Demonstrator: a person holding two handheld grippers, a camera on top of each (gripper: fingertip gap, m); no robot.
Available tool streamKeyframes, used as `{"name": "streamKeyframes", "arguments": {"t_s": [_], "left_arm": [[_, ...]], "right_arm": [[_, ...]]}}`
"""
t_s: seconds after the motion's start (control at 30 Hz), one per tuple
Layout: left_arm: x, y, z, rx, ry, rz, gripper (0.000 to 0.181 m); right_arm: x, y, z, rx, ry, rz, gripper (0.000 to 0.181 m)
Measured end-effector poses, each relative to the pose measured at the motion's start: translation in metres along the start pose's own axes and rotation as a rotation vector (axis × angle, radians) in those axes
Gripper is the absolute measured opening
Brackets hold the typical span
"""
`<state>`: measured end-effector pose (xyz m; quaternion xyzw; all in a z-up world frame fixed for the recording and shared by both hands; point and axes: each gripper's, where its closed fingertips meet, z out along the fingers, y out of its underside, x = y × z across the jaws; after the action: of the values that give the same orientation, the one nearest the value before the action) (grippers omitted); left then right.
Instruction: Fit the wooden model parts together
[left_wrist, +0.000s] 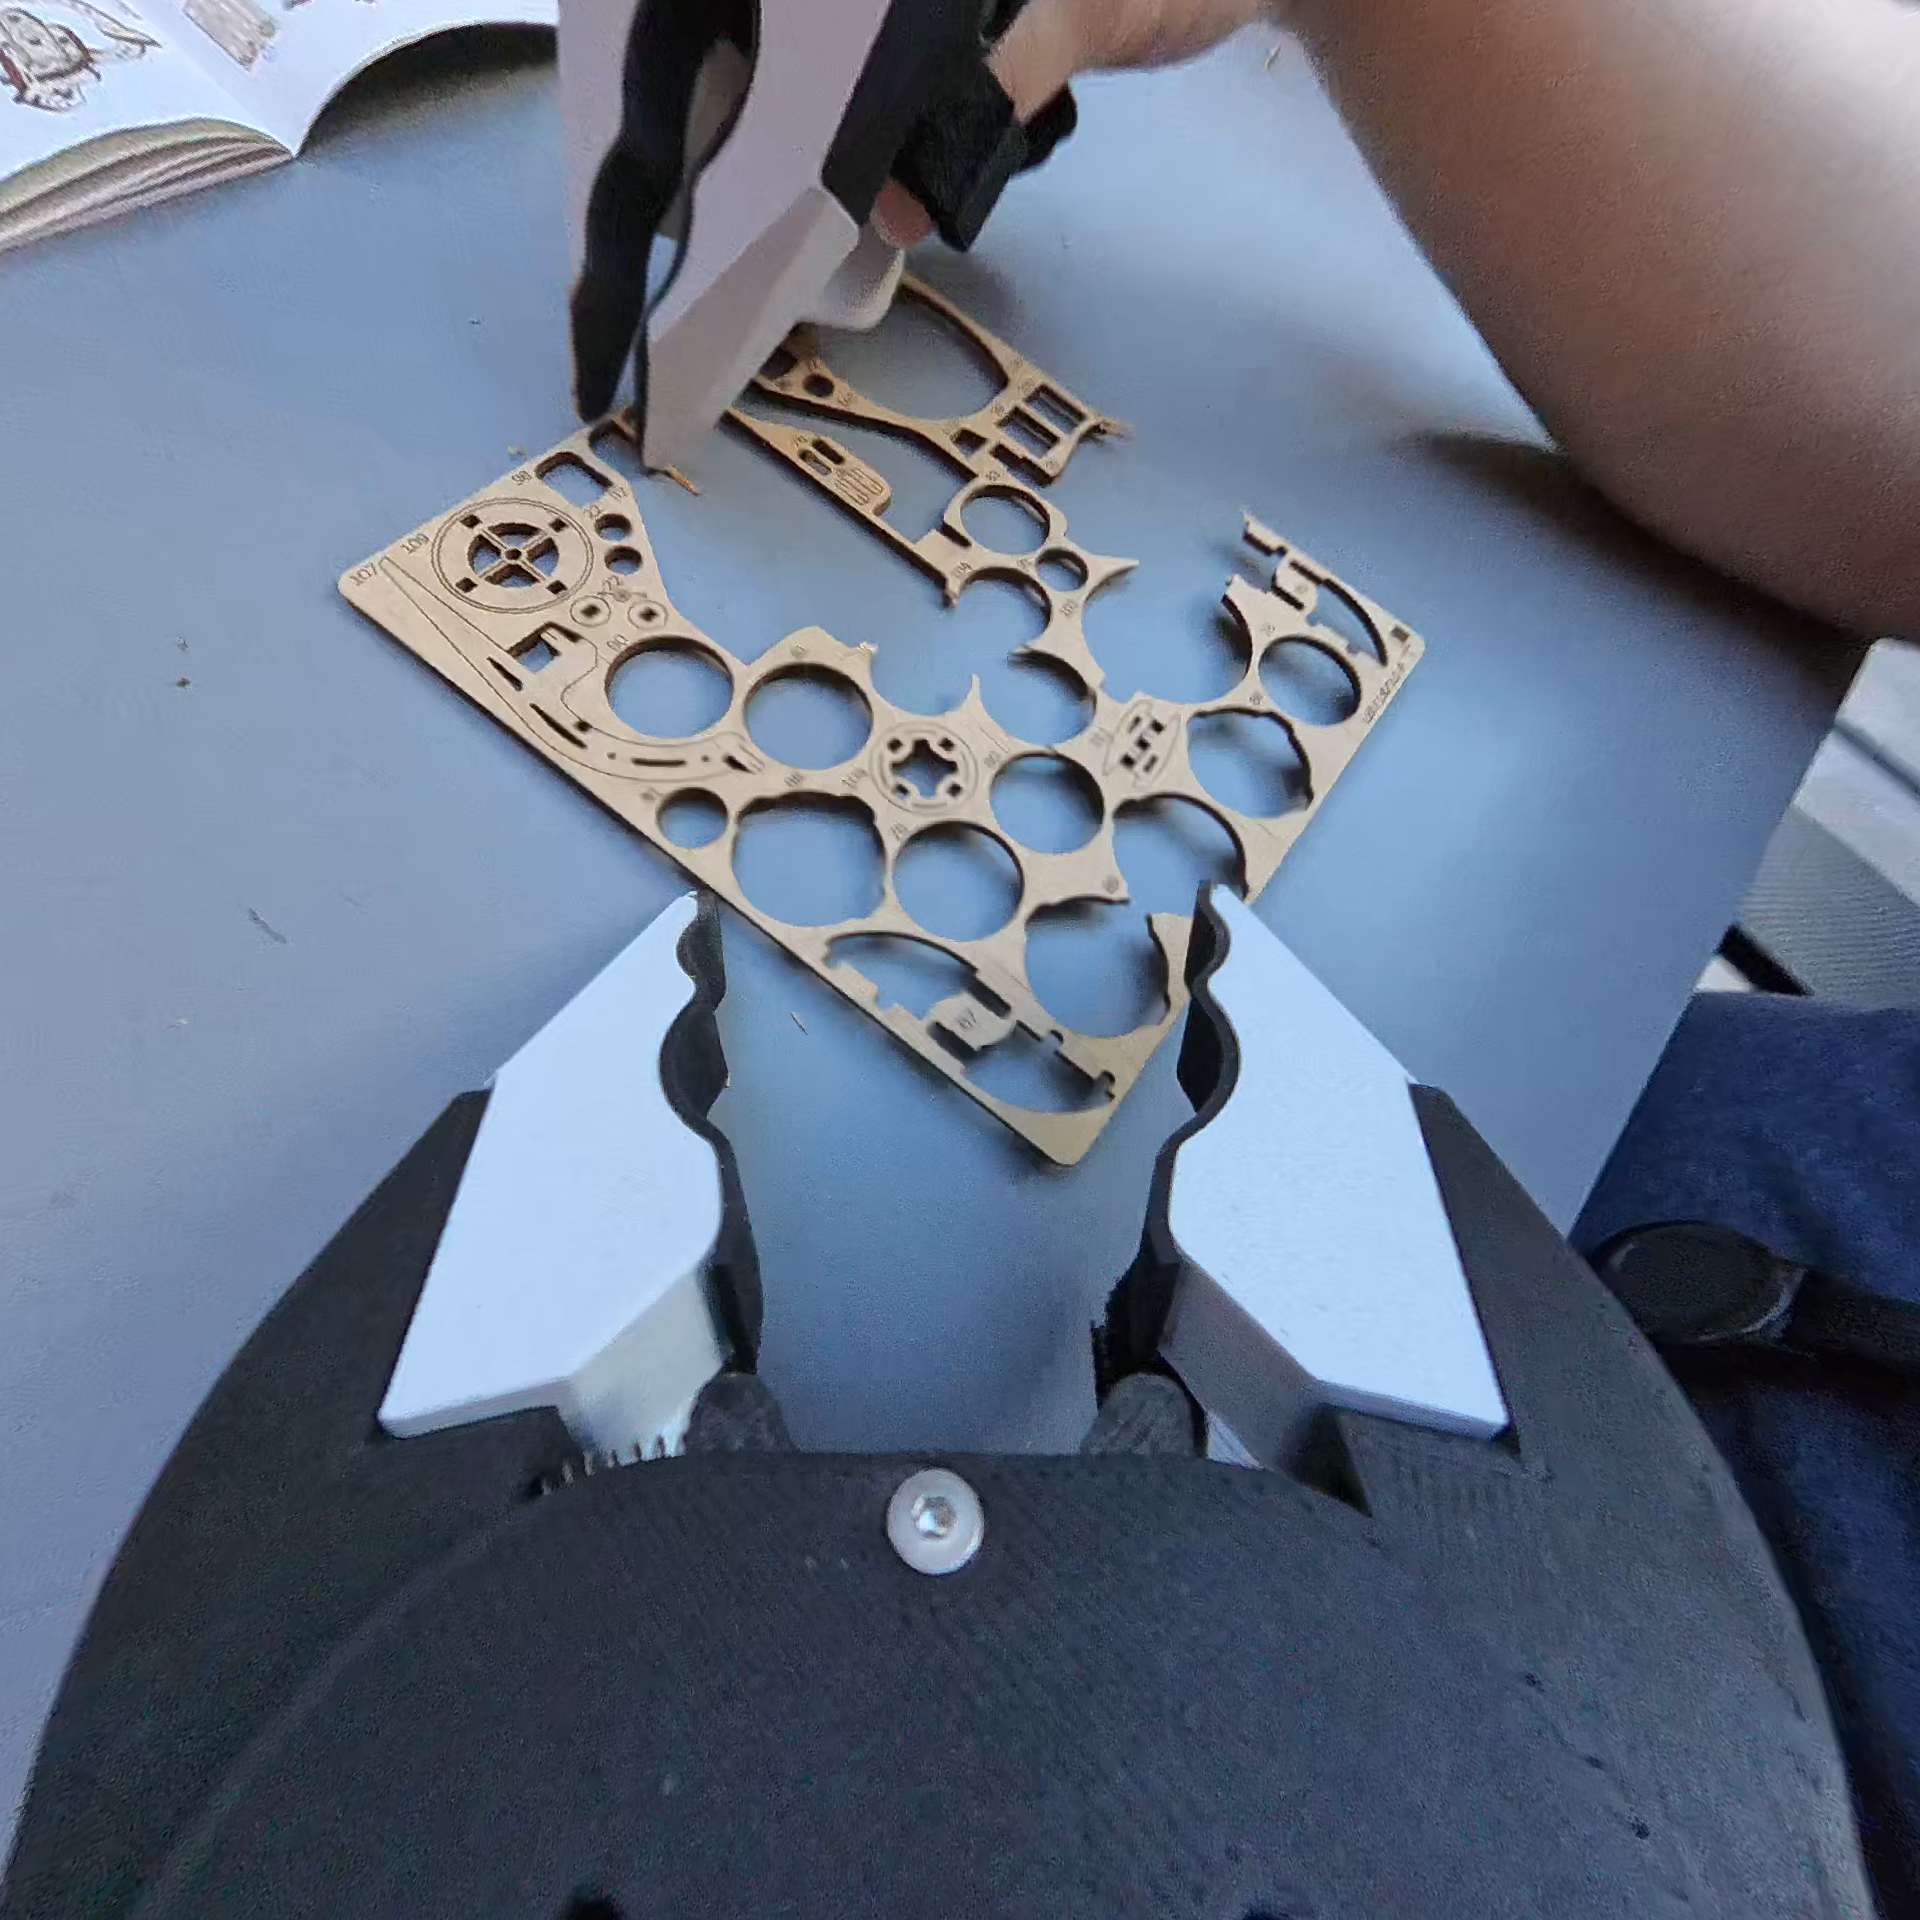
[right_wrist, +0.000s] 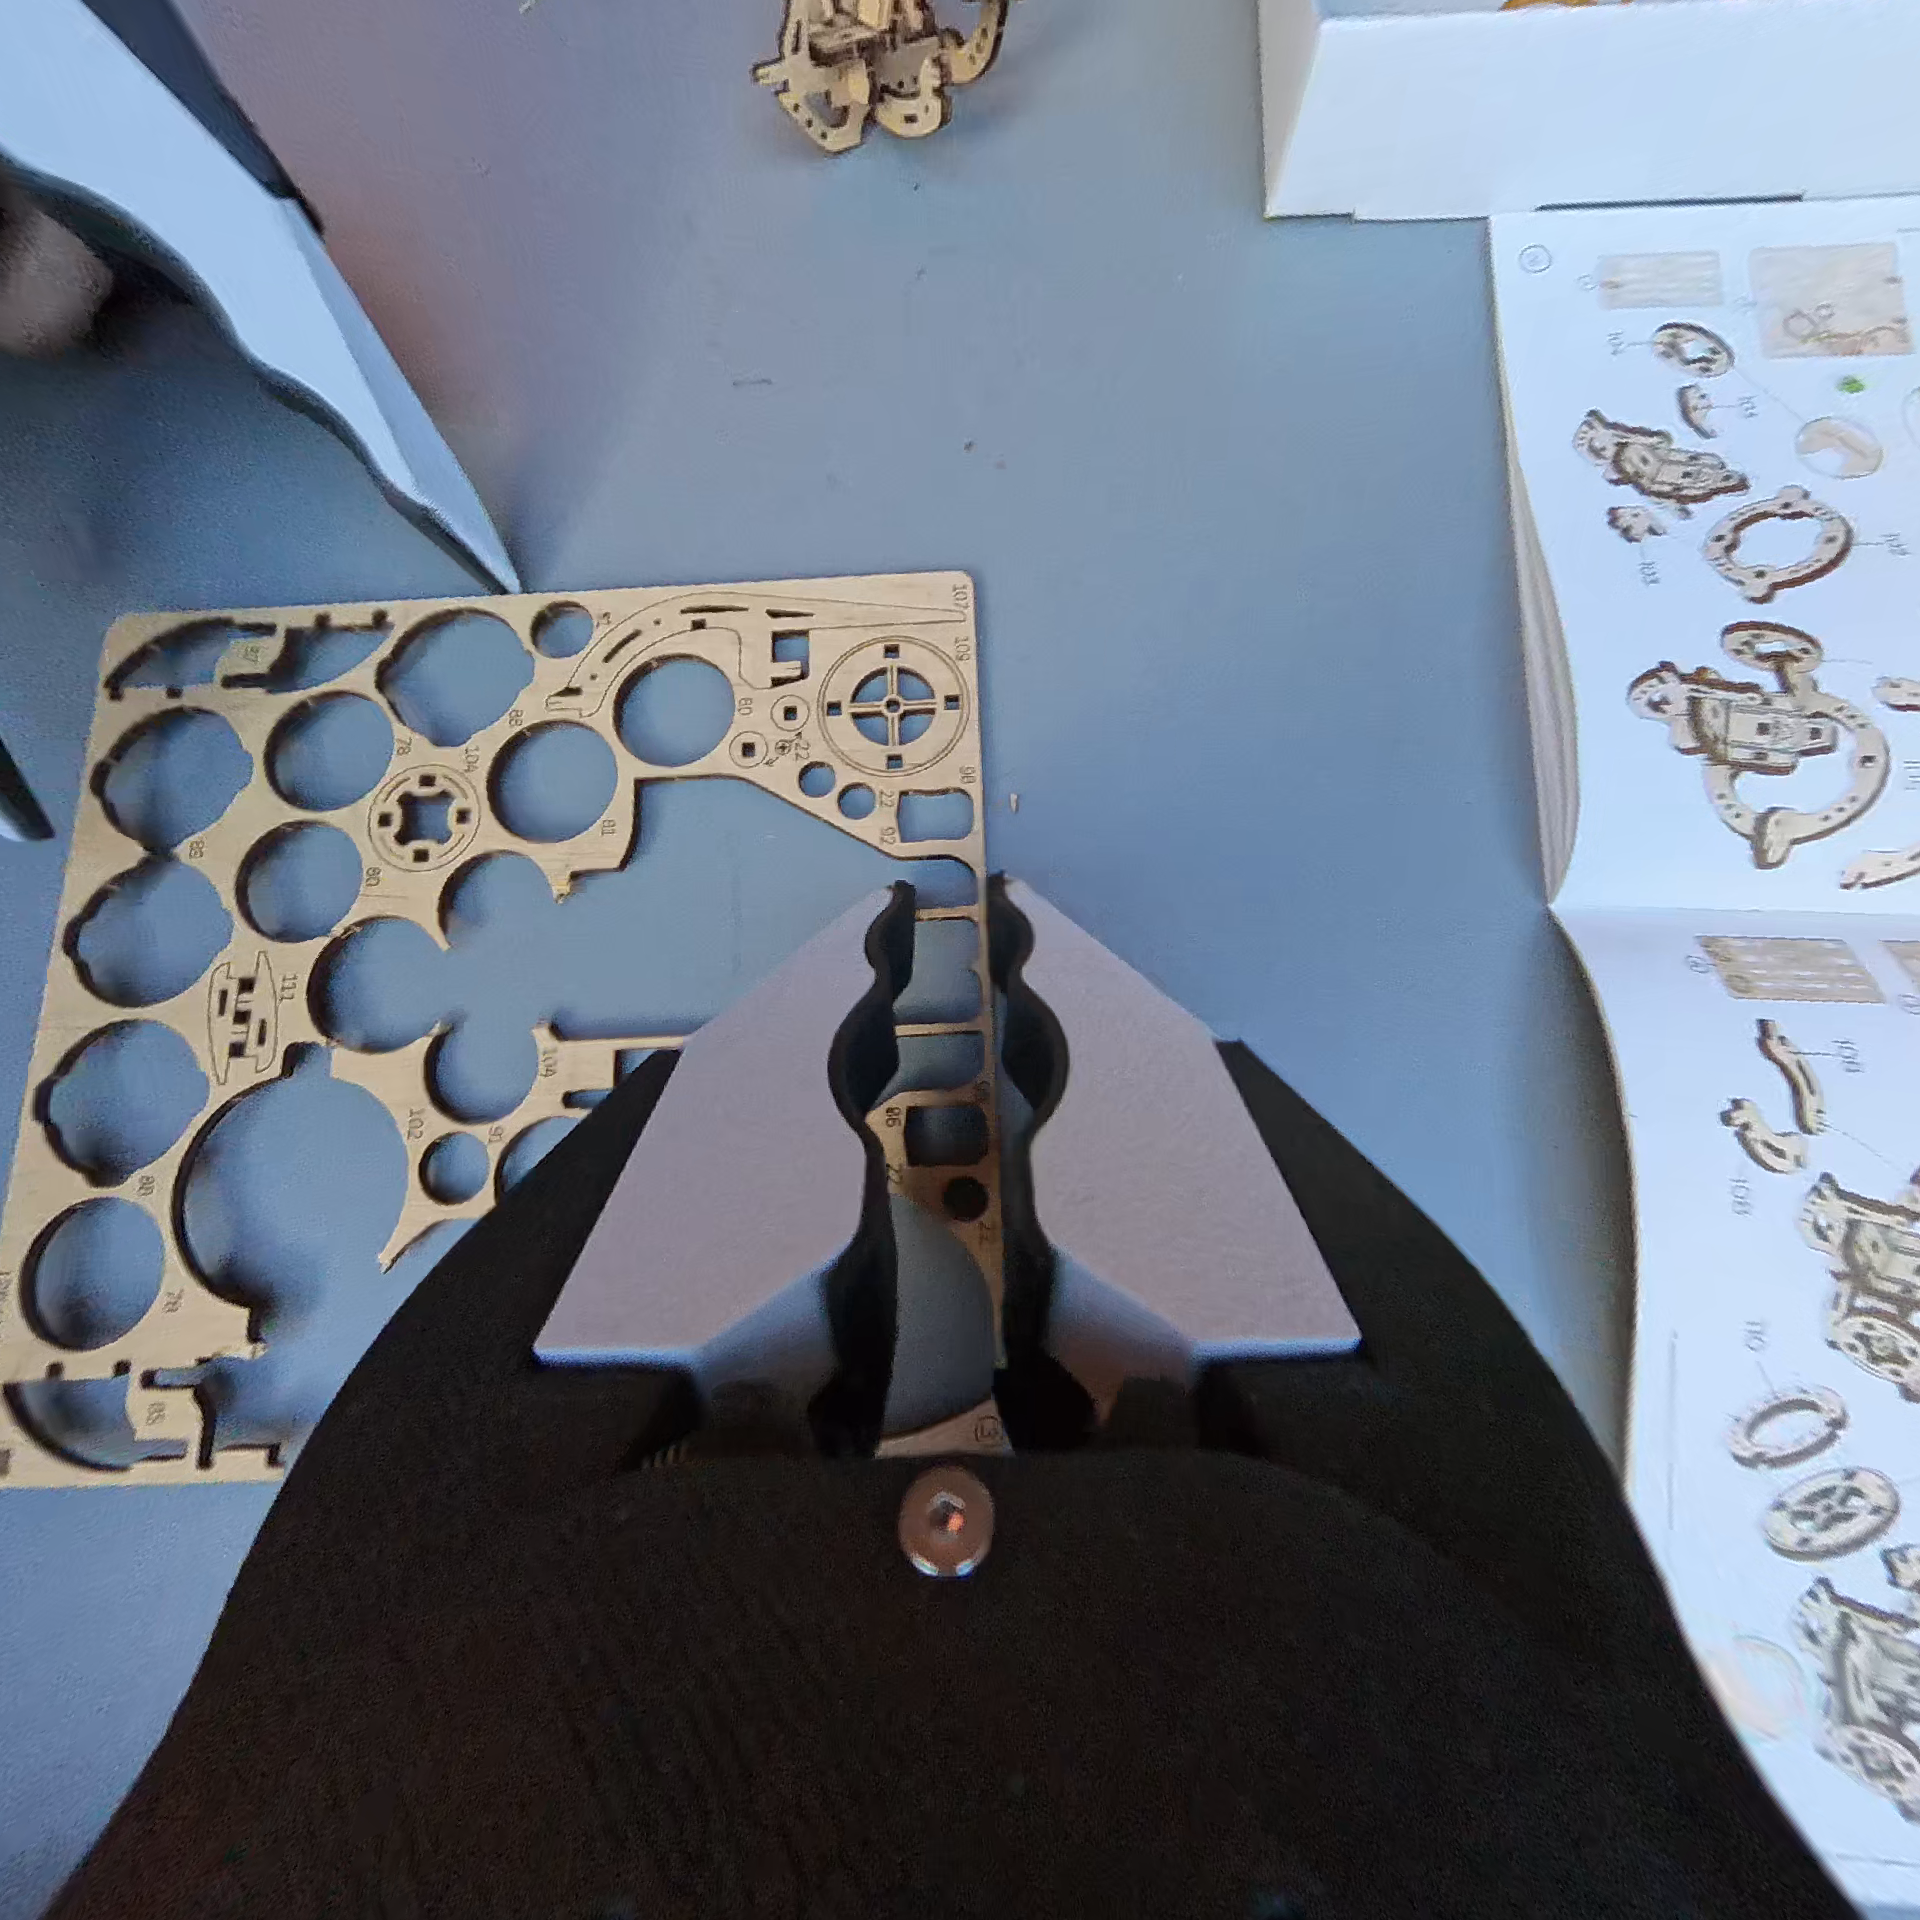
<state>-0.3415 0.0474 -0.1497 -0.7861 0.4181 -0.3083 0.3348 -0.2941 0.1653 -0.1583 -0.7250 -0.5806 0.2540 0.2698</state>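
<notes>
A thin wooden part sheet (left_wrist: 457, 623) with many round cut-outs lies flat on the grey table (left_wrist: 260, 935). A few parts still sit in it. My left gripper (left_wrist: 951, 914) is wide open and empty, just above the sheet's near edge. My right gripper (left_wrist: 623, 436) comes down from above onto the sheet's far edge. In the right wrist view its fingertips (right_wrist: 948, 888) stand a narrow gap apart over the sheet's (right_wrist: 914, 613) right edge strip, with nothing held between them. A partly built wooden model (right_wrist: 883, 73) stands farther back.
An open instruction booklet (right_wrist: 1714, 727) lies to the right, also at the far left in the left wrist view (left_wrist: 156, 83). A white box (right_wrist: 1558, 104) stands behind it. A person's arm (left_wrist: 1610, 312) reaches across at the upper right. The table edge (left_wrist: 1714, 935) runs along the right.
</notes>
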Motion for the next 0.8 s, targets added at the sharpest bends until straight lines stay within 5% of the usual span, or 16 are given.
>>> {"name": "streamKeyframes", "arguments": {"t_s": [0.17,0.43,0.8], "left_arm": [[-0.022,-0.009,-0.012,0.050,0.023,-0.101,0.080],[-0.044,-0.025,-0.011,0.062,0.031,-0.171,0.057],[-0.013,-0.043,-0.018,0.167,0.511,-0.412,0.004]], "right_arm": [[-0.007,0.000,-0.006,0.031,0.011,-0.086,0.001],[-0.017,-0.021,-0.030,0.157,0.083,-0.185,0.000],[-0.027,-0.047,-0.055,0.301,0.119,-0.222,0.000]]}}
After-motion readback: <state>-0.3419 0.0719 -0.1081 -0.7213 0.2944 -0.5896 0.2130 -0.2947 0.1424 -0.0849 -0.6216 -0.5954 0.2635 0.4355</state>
